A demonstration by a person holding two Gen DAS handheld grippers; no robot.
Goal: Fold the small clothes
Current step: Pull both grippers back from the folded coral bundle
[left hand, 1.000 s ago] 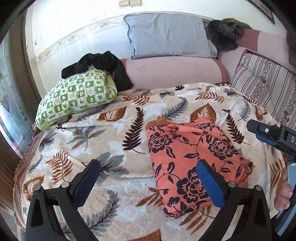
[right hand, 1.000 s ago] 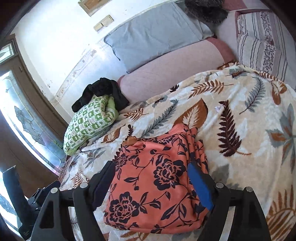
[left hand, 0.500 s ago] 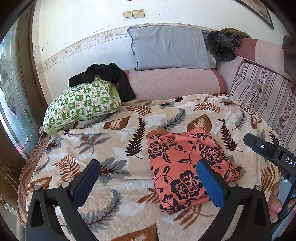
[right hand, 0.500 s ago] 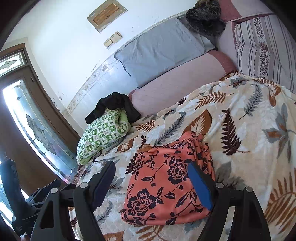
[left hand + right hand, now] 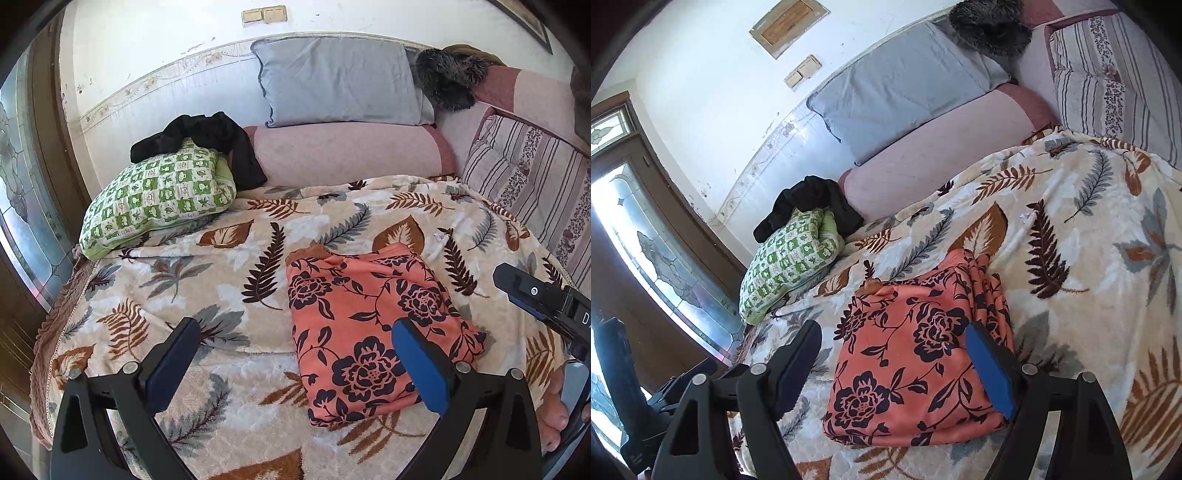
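Folded already, by the look of it: coral flowered garment lying as a neat rectangular stack on the leaf-print blanket of the bed, layered edges bunched along its right side in the right wrist view. A small brown tab or label poking out at the far left corner; not clear what it is. No loose sleeve or hem trailing out beyond the stack.

Left tongs spread wide, holding nothing, hanging above the near part of the blanket with the right blue pad over the garment's near edge and no sign of contact. Right tongs likewise wide and empty, framing the garment between the dark pad and the blue one, above it rather than gripping.

Judged from this: folding of this piece complete or nearly so, perhaps only a last pat or squaring of the bunched right edge left. Another candidate possibly the black garment draped over the green checked pillow at the head of the bed, well apart from the coral stack; unfolded, crumpled. Whether it belongs to the task cannot be told. Grey pillow and pink bolster behind, untouched.
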